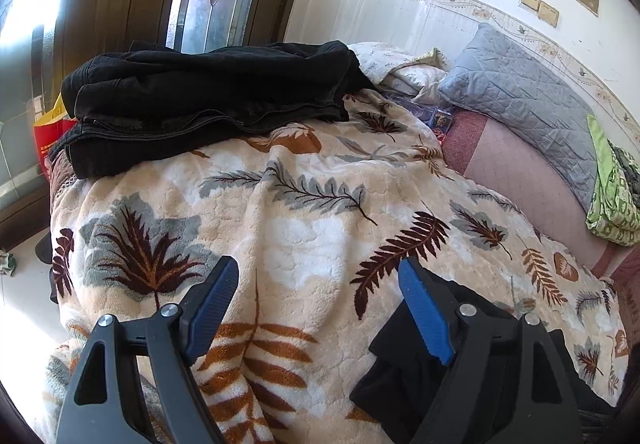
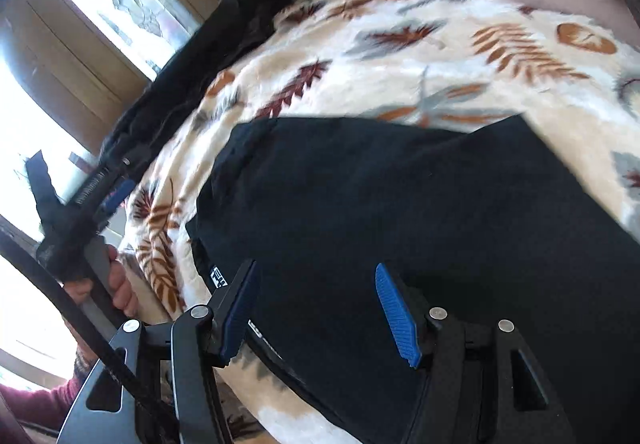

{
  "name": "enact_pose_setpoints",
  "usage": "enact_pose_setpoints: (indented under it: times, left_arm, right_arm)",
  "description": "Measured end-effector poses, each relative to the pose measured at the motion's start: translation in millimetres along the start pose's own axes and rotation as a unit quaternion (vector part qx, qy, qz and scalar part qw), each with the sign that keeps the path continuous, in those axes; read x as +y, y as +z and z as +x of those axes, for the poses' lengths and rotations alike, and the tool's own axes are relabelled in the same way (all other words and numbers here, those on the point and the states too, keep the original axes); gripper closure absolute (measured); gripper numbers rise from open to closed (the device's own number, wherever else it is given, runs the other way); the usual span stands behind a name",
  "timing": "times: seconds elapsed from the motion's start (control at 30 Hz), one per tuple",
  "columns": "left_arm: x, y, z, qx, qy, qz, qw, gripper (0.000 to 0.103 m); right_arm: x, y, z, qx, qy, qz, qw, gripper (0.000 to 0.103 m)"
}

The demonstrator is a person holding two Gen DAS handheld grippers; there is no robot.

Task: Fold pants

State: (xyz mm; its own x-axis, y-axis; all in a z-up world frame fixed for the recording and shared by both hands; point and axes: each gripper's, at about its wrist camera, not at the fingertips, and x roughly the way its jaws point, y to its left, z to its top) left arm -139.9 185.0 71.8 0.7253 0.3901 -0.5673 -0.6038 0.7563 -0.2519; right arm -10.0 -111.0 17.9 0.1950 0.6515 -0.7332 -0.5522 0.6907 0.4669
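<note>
Left gripper: you are holding it spread wide over the leaf-patterned fleece blanket, gripping nothing.
Right gripper: you are hovering it with jaws parted above the black fabric pants, probably ready to pinch an edge.
Pants: lying flat on the blanket's near side, so a fold has room.

Pants lie on blanket, clothes pile behind.

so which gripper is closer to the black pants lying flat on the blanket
Right. The right gripper hangs open directly over the black pants; the left gripper, also open, is over bare blanket beside their edge.
</note>
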Motion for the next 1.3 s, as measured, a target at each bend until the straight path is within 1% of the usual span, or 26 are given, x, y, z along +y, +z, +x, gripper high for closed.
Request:
enact_pose_setpoints:
  times: [0.1,0.13,0.23,0.27,0.3,0.33,0.37,0.4,0.43,0.47,0.5,0.53,0.57,0.6,0.63,0.67,0.7,0.77,0.83,0.93,1.0,1.07,1.13,1.17,1.27,1.3]
  left_arm:
    - [-1,0,0,0.006,-0.006,0.001,1.0000,0.022]
    - [-1,0,1,0.009,-0.008,0.001,0.9999,0.022]
    - [-5,-1,2,0.013,-0.014,0.001,0.9998,0.022]
    - [-7,-2,2,0.013,-0.015,0.002,0.9998,0.022]
    - [-10,-2,2,0.015,-0.018,0.005,0.9997,0.022]
    - [-13,-3,2,0.016,-0.020,0.007,0.9997,0.022]
    - [-16,-5,2,0.017,-0.022,0.011,0.9996,0.022]
    - [-21,-6,2,0.018,-0.023,0.017,0.9994,0.022]
    - [-24,-8,2,0.018,-0.023,0.022,0.9993,0.022]
    - [-28,-10,3,0.020,-0.025,0.028,0.9991,0.022]
    - [-34,-13,3,0.023,-0.027,0.035,0.9988,0.022]
    - [-38,-15,4,0.026,-0.029,0.042,0.9984,0.022]
    - [-43,-18,4,0.031,-0.031,0.048,0.9979,0.022]
    - [-49,-23,4,0.040,-0.035,0.060,0.9968,0.022]
    - [-53,-26,3,0.047,-0.037,0.066,0.9960,0.022]
    - [-58,-31,2,0.060,-0.043,0.073,0.9946,0.022]
    - [-60,-34,1,0.069,-0.051,0.077,0.9934,0.022]
    - [-70,-42,-1,0.092,-0.071,0.090,0.9891,0.022]
    - [-89,-48,-4,0.118,-0.095,0.116,0.9817,0.022]
    - [-122,-53,-11,0.121,-0.115,0.162,0.9726,0.022]
    - [-148,-58,-20,0.113,-0.126,0.201,0.9648,0.022]
    - [-172,-64,-30,0.111,-0.144,0.236,0.9548,0.022]
    - [-198,-71,-43,0.110,-0.169,0.274,0.9403,0.022]
    - [-214,-77,-50,0.112,-0.187,0.297,0.9298,0.022]
    - [-250,-88,-60,0.126,-0.226,0.342,0.9035,0.022]
    - [-265,-93,-63,0.138,-0.244,0.356,0.8916,0.022]
  right_arm:
    - [-15,-3,6,-0.011,-0.002,0.030,0.999,0.040]
    - [-25,-4,0,-0.020,0.002,0.048,0.999,0.040]
    - [-63,-11,-30,-0.040,-0.013,0.089,0.995,0.041]
    - [-78,-15,-42,-0.041,-0.039,0.102,0.993,0.037]
    - [-100,-22,-60,-0.042,-0.095,0.119,0.987,0.037]
    - [-124,-30,-77,-0.040,-0.132,0.138,0.981,0.037]
    - [-147,-38,-93,-0.040,-0.135,0.161,0.977,0.043]
    - [-174,-48,-113,-0.050,-0.105,0.192,0.974,0.050]
    - [-204,-62,-136,-0.064,-0.076,0.240,0.966,0.061]
    - [-226,-72,-156,-0.077,-0.081,0.278,0.954,0.071]
    - [-247,-83,-179,-0.093,-0.106,0.315,0.938,0.075]
    - [-266,-95,-201,-0.117,-0.100,0.346,0.925,0.094]
    - [-277,-104,-215,-0.131,-0.091,0.368,0.916,0.090]
    - [-282,-112,-231,-0.145,-0.119,0.383,0.905,0.076]
    - [-280,-119,-249,-0.158,-0.175,0.385,0.892,0.036]
    - [-275,-126,-262,-0.180,-0.192,0.376,0.889,0.026]
    - [-273,-130,-268,-0.190,-0.179,0.373,0.890,0.026]
    - [-264,-142,-275,-0.204,-0.130,0.381,0.893,0.026]
    - [-250,-153,-279,-0.209,-0.099,0.381,0.895,0.026]
    - [-224,-159,-275,-0.214,-0.072,0.368,0.902,0.026]
    - [-212,-160,-268,-0.212,-0.076,0.360,0.905,0.026]
    - [-201,-162,-257,-0.199,-0.098,0.356,0.908,0.026]
    - [-195,-166,-246,-0.183,-0.123,0.355,0.909,0.026]
    - [-192,-168,-239,-0.174,-0.135,0.357,0.908,0.026]
    - [-193,-182,-225,-0.164,-0.133,0.371,0.904,0.026]
    - [-195,-185,-219,-0.164,-0.127,0.373,0.904,0.026]
